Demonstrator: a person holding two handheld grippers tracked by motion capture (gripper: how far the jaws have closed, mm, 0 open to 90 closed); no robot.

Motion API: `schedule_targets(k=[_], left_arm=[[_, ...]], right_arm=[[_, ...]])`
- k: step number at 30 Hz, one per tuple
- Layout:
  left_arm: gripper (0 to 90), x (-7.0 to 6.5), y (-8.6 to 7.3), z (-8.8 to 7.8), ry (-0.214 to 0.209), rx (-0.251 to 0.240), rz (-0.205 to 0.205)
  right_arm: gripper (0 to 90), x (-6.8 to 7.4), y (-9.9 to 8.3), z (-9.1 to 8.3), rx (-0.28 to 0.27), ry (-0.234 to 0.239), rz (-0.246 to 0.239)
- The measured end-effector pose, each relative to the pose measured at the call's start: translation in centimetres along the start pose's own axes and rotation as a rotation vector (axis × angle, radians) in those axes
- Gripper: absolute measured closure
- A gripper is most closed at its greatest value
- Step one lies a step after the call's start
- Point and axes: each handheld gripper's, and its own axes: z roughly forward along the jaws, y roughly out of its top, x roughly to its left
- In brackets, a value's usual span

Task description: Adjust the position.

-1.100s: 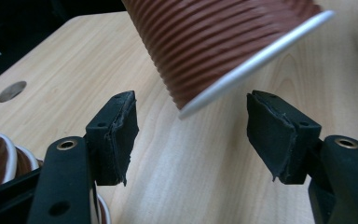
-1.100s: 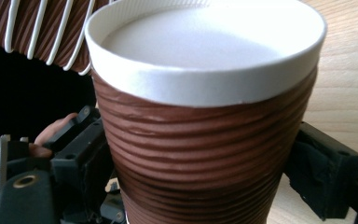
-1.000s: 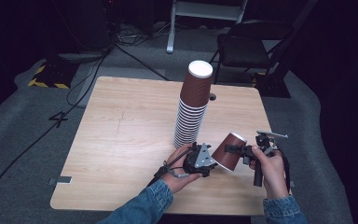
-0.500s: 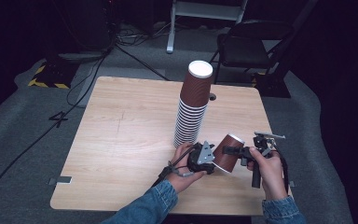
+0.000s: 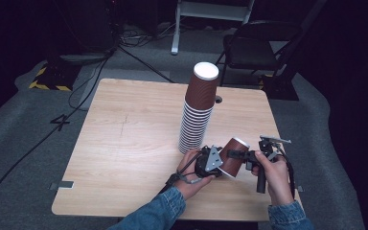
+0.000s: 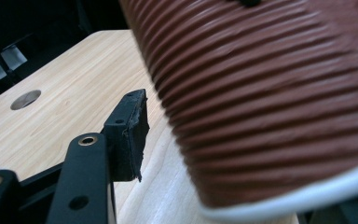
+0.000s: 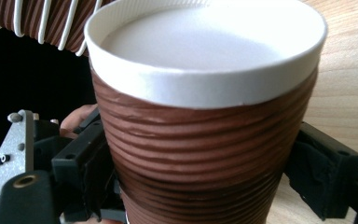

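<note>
No brand, label or printing can be read on any of the cups; the one mark that reads at all is a dark "4" on the grey floor (image 5: 60,122) to the left of the table (image 5: 124,158). A single brown ribbed paper cup (image 5: 232,157) with a white rim is held in the air above the near right part of the table, tilted, between the two hand-held tools. In the high view the right gripper (image 5: 245,155) reaches in from the right and the cup sits at its tip; in the right gripper view the cup (image 7: 205,126) stands squarely between the two black jaws, one pad on each side of its ribbed wall, the jaws closed on it. The left gripper (image 5: 210,160) is just beside the cup on its left. In the left gripper view one black pad (image 6: 128,135) stands apart from the cup's wall (image 6: 270,102) with bare table showing in the gap; the other jaw is hidden, so whether this gripper is apart or together cannot be told. The person's left hand (image 5: 191,177) and right hand (image 5: 275,175) hold the tools from below. Behind them, a tall stack of cups (image 5: 197,108), upside down, stands near the middle of the table, well apart from the held cup. A dark chair (image 5: 254,48) stands beyond the far edge.
</note>
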Motion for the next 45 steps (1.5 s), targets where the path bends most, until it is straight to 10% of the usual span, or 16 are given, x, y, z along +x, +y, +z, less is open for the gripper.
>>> schedule_targets(k=[16, 26, 45], left_arm=[[60.3, -0.4, -0.1, 0.0, 0.070, 0.013, -0.003], [70.5, -0.2, -0.3, -0.3, 0.071, -0.036, -0.067], [81.7, 0.1, -0.2, -1.1, 0.070, -0.082, -0.047]], right_arm=[[16.2, -0.2, -0.1, 0.4, 0.017, 0.020, 0.035], [15.1, -0.3, 0.0, 0.5, 0.023, 0.045, 0.033], [11.5, -0.5, 0.2, 0.2, 0.045, 0.043, 0.030]])
